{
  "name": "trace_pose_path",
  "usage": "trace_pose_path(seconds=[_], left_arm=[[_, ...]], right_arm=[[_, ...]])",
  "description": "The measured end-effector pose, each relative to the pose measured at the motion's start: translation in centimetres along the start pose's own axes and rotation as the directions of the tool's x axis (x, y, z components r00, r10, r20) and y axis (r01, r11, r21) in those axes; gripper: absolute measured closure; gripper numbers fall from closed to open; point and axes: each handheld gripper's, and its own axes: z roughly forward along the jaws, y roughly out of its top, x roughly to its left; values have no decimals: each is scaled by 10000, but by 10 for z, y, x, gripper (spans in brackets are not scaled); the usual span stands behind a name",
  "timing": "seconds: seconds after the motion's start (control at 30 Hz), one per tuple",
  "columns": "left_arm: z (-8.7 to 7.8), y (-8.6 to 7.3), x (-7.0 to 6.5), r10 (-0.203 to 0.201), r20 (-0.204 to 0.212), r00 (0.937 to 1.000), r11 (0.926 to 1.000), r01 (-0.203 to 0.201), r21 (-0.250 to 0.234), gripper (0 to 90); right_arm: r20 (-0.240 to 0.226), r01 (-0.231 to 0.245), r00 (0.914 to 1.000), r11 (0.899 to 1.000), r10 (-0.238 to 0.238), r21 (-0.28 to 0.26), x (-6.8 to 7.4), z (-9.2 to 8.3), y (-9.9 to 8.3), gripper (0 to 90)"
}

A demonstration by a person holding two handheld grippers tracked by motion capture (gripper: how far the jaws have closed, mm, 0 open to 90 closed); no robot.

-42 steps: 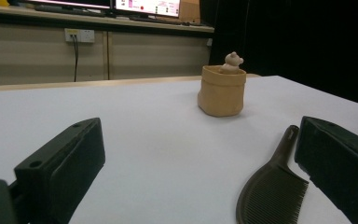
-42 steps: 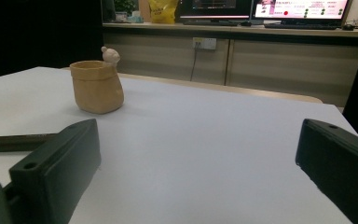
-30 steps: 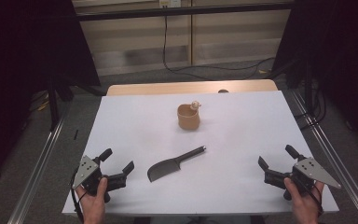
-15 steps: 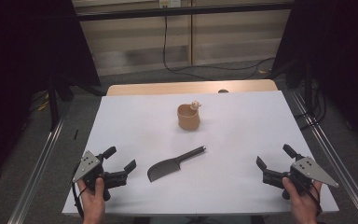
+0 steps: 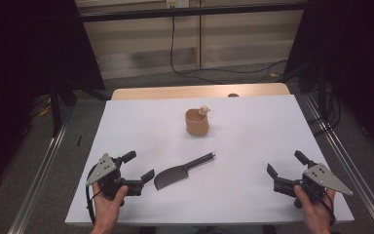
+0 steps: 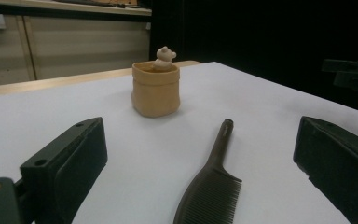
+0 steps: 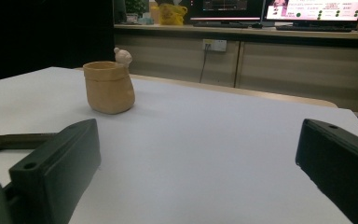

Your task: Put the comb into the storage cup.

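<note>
Combs: we count one dark flat plastic comb with a long handle [image 5: 181, 170] [image 6: 209, 186], lying on the white table [image 5: 253, 146], handle pointing toward the far right.
Pots: one tan clay pot with a small pale bear figure on its rim [image 5: 196, 121] [image 6: 155, 88] [image 7: 108, 86], standing beyond the comb, well apart.
Grippers: two.
Left gripper [image 5: 136, 168]: jaws spread wide, nothing between them; its near jaw is just beside the comb's toothed end, not touching.
Right gripper [image 5: 286, 165]: jaws spread, holding nothing, well apart from the comb.
Change: we see the left gripper has edged closer to the comb; comb and pot lie as before.
</note>
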Motion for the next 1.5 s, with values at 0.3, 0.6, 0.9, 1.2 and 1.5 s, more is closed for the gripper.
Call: trace_pose_path(seconds=[0.3, 0.6, 0.9, 1.2, 1.5], left_arm=[[15, 4, -2, 185, 166, 9997, 9997, -183, -147, 24], [33, 11, -3, 160, 247, 9996, 9992, -151, -367, 24], [50, 17, -8, 390, 624, 9973, 9985, -365, -409, 25], [69, 23, -12, 526, 987, 9937, 9982, -496, -324, 24], [85, 25, -13, 569, 1216, 9909, 9984, -570, -30, 32]], right_arm=[[-22, 11, 10000, 10000, -11, -44, 0, 0, 0, 0], [-62, 45, 10000, 10000, -45, -50, 1, 1, 0, 0], [-90, 58, 9999, 10000, -58, -55, 1, 1, 0, 0], [-95, 24, 10000, 10000, -25, -51, 1, 0, 0, 0], [-106, 24, 9999, 10000, -25, -66, 1, 1, 0, 0]])
